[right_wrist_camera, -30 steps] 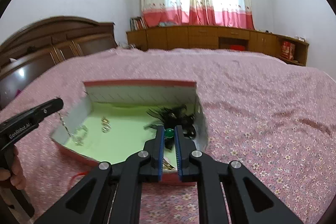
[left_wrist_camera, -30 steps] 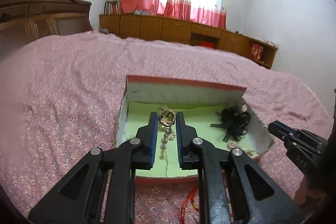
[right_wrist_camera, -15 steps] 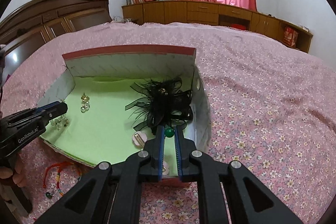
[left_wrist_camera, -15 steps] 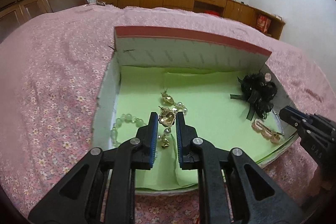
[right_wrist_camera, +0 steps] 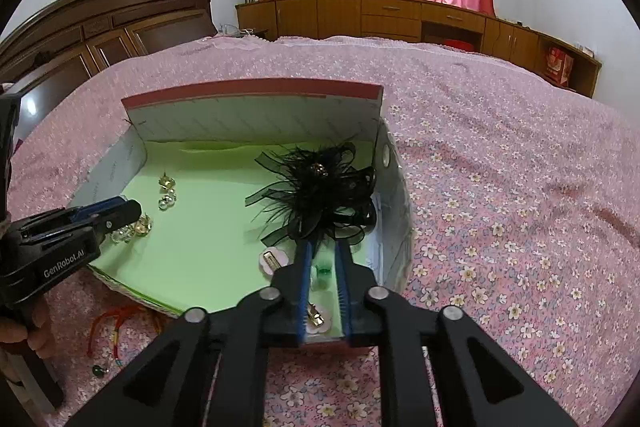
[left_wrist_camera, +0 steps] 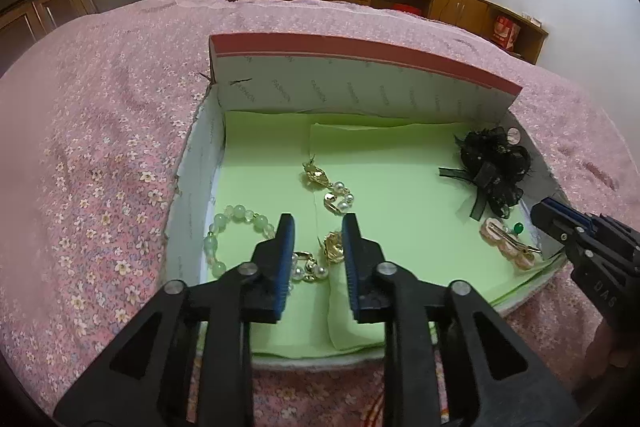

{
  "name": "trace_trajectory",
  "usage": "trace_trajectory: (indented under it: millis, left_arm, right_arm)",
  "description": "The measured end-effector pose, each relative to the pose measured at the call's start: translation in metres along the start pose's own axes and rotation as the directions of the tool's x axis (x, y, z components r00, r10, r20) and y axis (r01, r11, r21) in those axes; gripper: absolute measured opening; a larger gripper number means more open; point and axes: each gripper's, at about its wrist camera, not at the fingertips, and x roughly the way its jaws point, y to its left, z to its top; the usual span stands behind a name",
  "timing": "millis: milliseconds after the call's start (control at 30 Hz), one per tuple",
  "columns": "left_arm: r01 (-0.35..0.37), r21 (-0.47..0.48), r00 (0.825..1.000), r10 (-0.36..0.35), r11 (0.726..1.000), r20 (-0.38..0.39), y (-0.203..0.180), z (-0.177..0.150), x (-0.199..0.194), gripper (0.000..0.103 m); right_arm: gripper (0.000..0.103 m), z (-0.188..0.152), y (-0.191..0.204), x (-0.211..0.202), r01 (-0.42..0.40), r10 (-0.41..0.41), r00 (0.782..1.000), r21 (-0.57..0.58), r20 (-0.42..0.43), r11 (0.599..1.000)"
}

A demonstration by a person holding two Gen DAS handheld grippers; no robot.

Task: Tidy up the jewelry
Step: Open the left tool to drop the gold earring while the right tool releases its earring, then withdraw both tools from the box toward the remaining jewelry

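An open shoe box (left_wrist_camera: 360,55) with a pale green lining lies on the pink bed. My left gripper (left_wrist_camera: 317,223) is low over its near left part with its jaws opening. A gold and pearl earring (left_wrist_camera: 333,247) lies loose on the lining between the fingers. My right gripper (right_wrist_camera: 322,247) is at the box's near right corner, jaws also opening. A small green bead piece (right_wrist_camera: 323,271) rests on the lining between its pads, and is also visible from the left wrist (left_wrist_camera: 519,227). Each view shows the other gripper at its edge: left gripper (right_wrist_camera: 134,209), right gripper (left_wrist_camera: 538,213).
In the box lie a black feather hair flower (right_wrist_camera: 320,195), a pink hair clip (left_wrist_camera: 506,245), a pale green bead bracelet (left_wrist_camera: 236,223) and a second gold earring (left_wrist_camera: 326,187). A red cord bracelet (right_wrist_camera: 116,327) lies on the bedspread in front of the box.
Both grippers came down into the box, each shut on its piece. Their jaws have since parted, and the earring and the green bead piece now lie on the lining.
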Motion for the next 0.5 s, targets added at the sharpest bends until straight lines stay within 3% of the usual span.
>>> trace_trajectory:
  millis: [100,500]
  left_arm:
    - [0.005,-0.006,1.0,-0.005,1.0,0.0,0.001,-0.001,-0.009,0.022]
    - [0.038,-0.045,0.999,-0.037,0.998,0.03,0.009,-0.001,-0.061,0.025]
  right_arm:
    - [0.03,0.001,0.0,-0.006,-0.011,0.011,1.0,0.011,0.011,1.0]
    - [0.034,0.007,0.001,-0.062,-0.077,0.069,0.991,0.066,0.115,0.995]
